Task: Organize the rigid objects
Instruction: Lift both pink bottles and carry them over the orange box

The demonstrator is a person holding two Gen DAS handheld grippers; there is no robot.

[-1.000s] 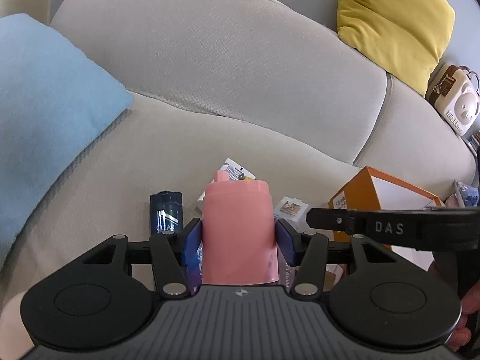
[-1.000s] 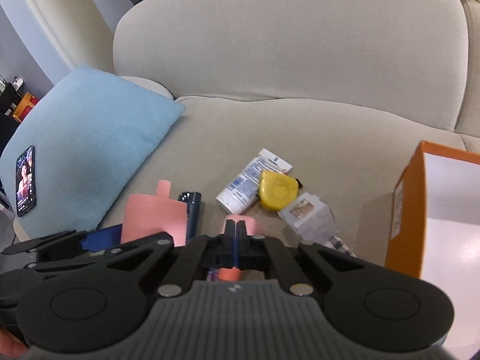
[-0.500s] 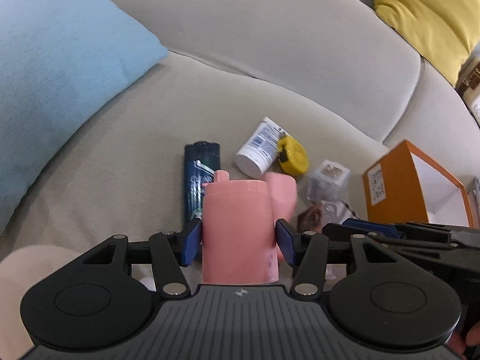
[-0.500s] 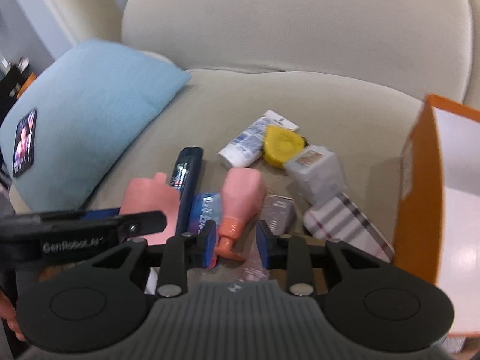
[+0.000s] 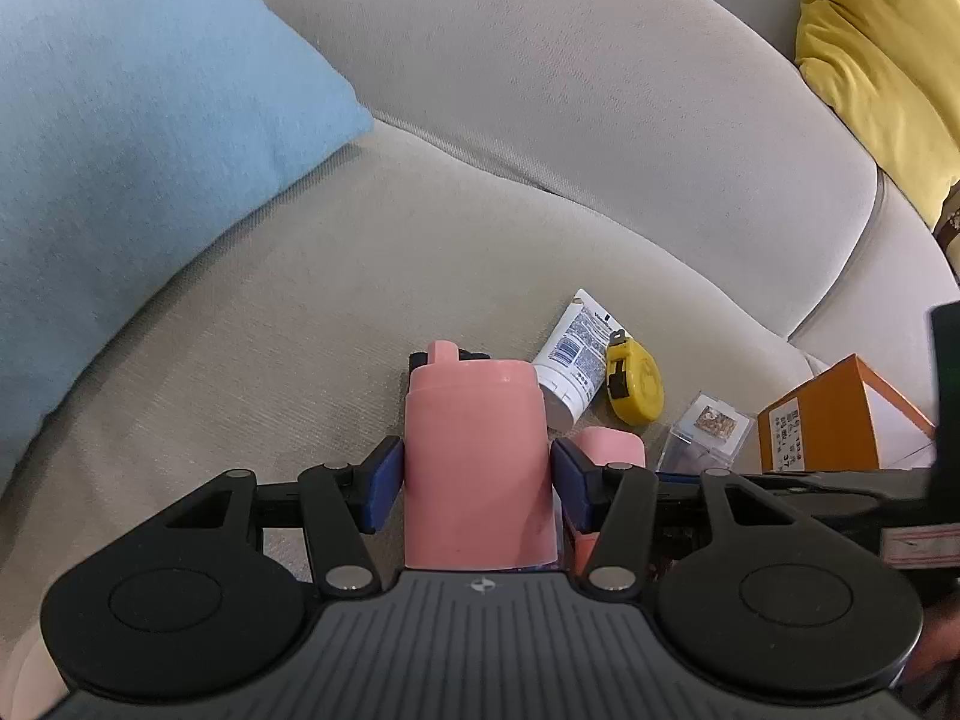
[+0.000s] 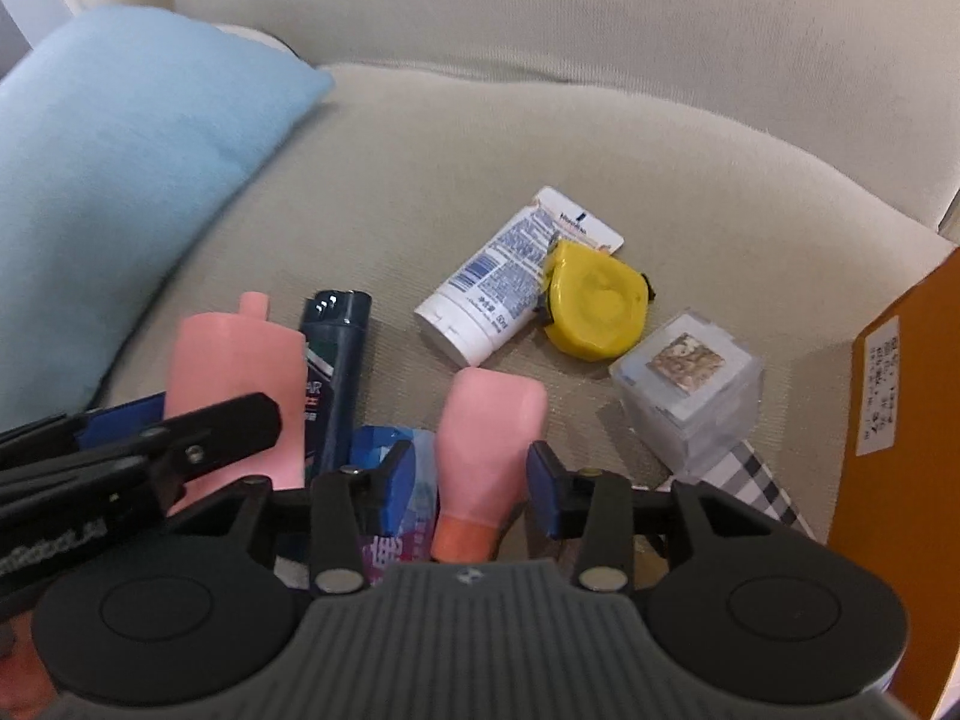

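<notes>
The left gripper (image 5: pixel 477 471) pinches a pink bottle cap (image 5: pixel 477 456), its blue pads pressed against the cap's two sides, with the small spout on the cap's top pointing away from the camera. The cap is held just above the beige sofa seat (image 5: pixel 270 324), near the seat's front edge. The right gripper (image 6: pixel 471 480) has its jaws opening; the pink bottle (image 6: pixel 489 438) lies between them with its orange neck toward the camera, and a gap shows on each side between the pads and the bottle. The bottle rests on the seat among the other items, partly over a blue and purple packet (image 6: pixel 390 480). To its left a dark blue spray can (image 6: pixel 333 372) lies lengthwise on the cushion. Farther toward the backrest a white tube (image 6: pixel 504 282) lies on a slant, touching a yellow tape measure (image 6: pixel 594 315) on its right. A clear plastic box (image 6: pixel 690 384) sits just right of the bottle, on top of a black and white checked item (image 6: pixel 756 480). An orange cardboard box (image 6: pixel 900 420) stands at the right end of the seat. A light blue cushion (image 6: pixel 132 180) leans at the left end, and a yellow cushion (image 5: pixel 882 60) rests against the backrest at the far right.
</notes>
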